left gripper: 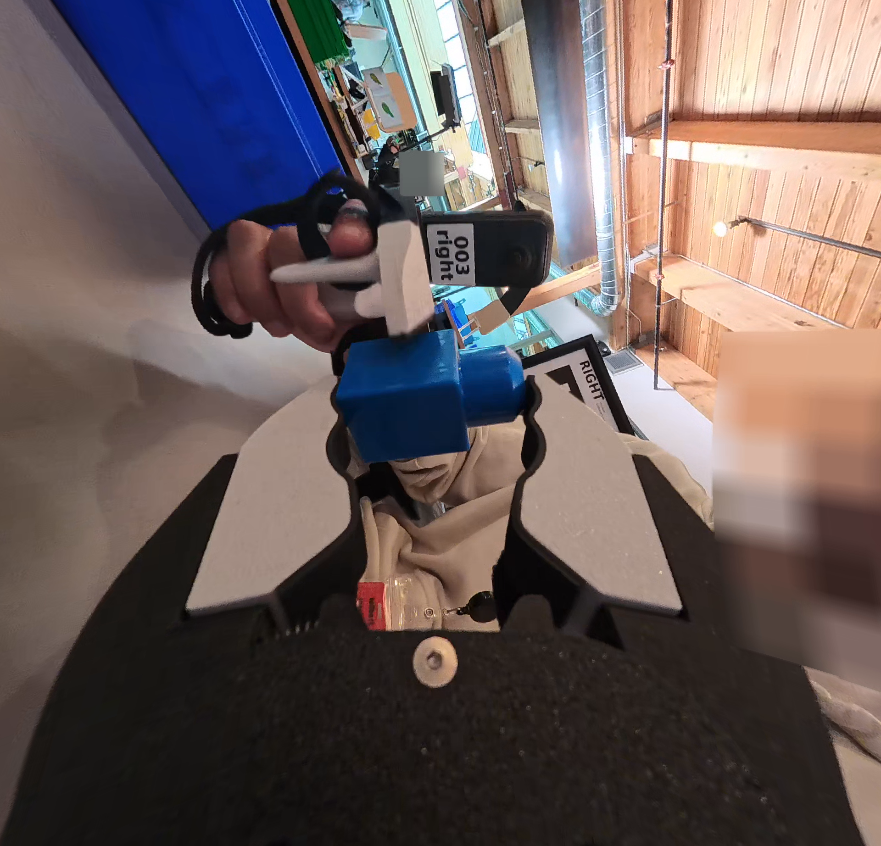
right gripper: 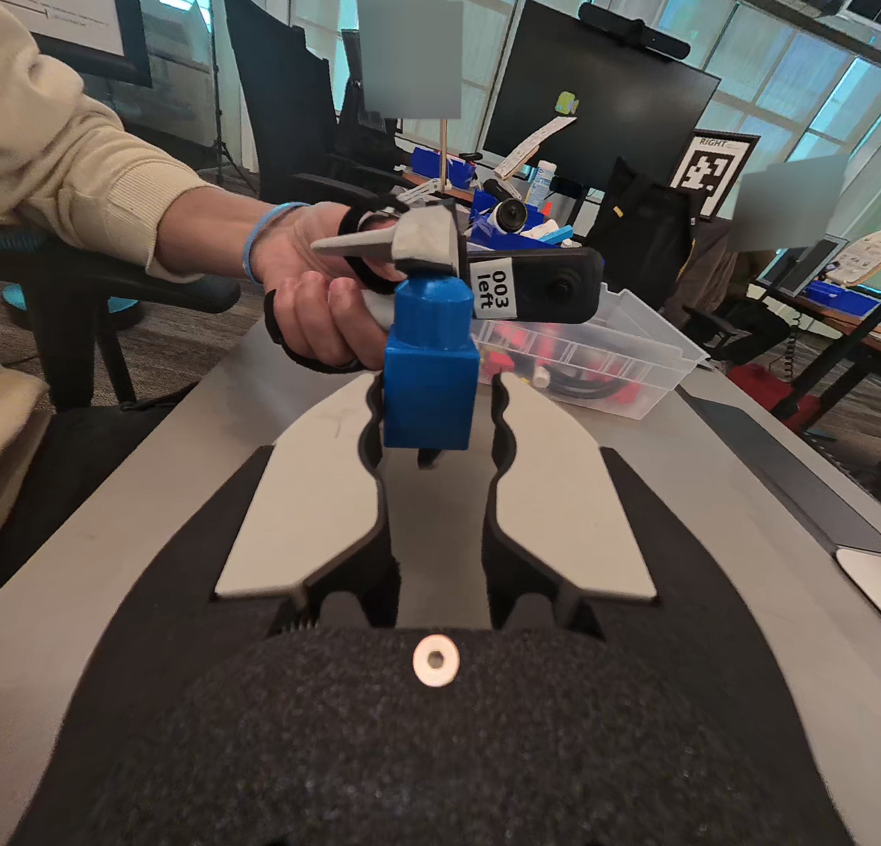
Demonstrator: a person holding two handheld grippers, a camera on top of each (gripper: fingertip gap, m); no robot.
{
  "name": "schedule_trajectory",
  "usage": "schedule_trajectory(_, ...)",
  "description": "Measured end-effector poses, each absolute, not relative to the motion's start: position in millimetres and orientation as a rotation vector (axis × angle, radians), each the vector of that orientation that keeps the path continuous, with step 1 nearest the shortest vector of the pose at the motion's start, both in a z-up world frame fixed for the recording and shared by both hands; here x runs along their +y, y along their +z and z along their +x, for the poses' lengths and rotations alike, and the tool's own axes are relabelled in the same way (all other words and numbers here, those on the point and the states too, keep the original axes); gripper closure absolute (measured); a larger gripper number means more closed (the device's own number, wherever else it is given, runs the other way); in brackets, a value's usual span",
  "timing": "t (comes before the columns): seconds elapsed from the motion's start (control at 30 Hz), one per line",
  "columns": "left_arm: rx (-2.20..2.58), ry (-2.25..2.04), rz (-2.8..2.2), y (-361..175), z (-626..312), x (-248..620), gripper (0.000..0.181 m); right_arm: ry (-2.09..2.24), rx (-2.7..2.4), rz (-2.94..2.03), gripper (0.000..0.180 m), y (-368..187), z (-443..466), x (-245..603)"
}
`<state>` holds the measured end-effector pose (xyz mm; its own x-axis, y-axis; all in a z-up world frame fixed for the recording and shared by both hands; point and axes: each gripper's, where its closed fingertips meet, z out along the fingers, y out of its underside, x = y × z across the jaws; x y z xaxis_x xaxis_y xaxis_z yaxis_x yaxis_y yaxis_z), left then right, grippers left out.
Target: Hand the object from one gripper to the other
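Observation:
The object is a blue block with a round cap [right gripper: 429,384], held in the air above the grey table [right gripper: 229,422]. My left gripper [left gripper: 431,403] is shut on it end to end: one fingertip on the cap [left gripper: 491,384], the other on the block's base. My right gripper [right gripper: 436,394] is open around the block's sides. Its left finger [right gripper: 333,465] is against the block, and its right finger [right gripper: 548,480] stands a small gap away. The right gripper's finger [left gripper: 405,294] shows in the left wrist view on top of the block. The left gripper's finger [right gripper: 419,244] shows in the right wrist view on the cap.
A clear plastic bin [right gripper: 667,346] with red parts stands on the table just behind the object. A dark monitor [right gripper: 596,108], chairs and cluttered desks are farther back. The person's cream hoodie [left gripper: 429,537] fills the space behind the left gripper's fingers. Both grippers' tips are close together, under 4 cm apart.

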<state>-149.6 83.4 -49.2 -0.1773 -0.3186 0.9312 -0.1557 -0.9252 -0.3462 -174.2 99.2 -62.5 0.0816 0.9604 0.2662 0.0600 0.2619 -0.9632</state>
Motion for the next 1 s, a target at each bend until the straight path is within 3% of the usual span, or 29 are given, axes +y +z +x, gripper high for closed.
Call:
schedule_trajectory(0.03,0.556,-2.262,-1.941,-49.2,-149.9,83.9,0.111,0.934,-1.305,-1.087,0.143,-62.8,-174.1,97.4)
schedule_trajectory(0.33,0.62,-2.181,-1.894,-49.8,-154.0,84.4,0.107,0.932,-1.277,-1.138,0.144,-57.9,-172.2,100.1)
schedule_trajectory(0.7,0.6,-1.038,-1.913,-95.4,-219.1,113.5,0.12,0.679,-0.92,-1.724,0.144,-85.6,-123.0,164.8)
schedule_trajectory(0.8,0.587,-0.874,-1.897,-95.1,-230.6,125.2,0.132,0.609,-0.862,-1.781,0.144,-92.9,-117.1,174.4)
schedule_trajectory(1.0,0.616,-0.759,-1.869,-90.9,-244.8,132.0,0.131,0.62,-0.869,-1.819,0.144,-101.4,-117.7,175.4)
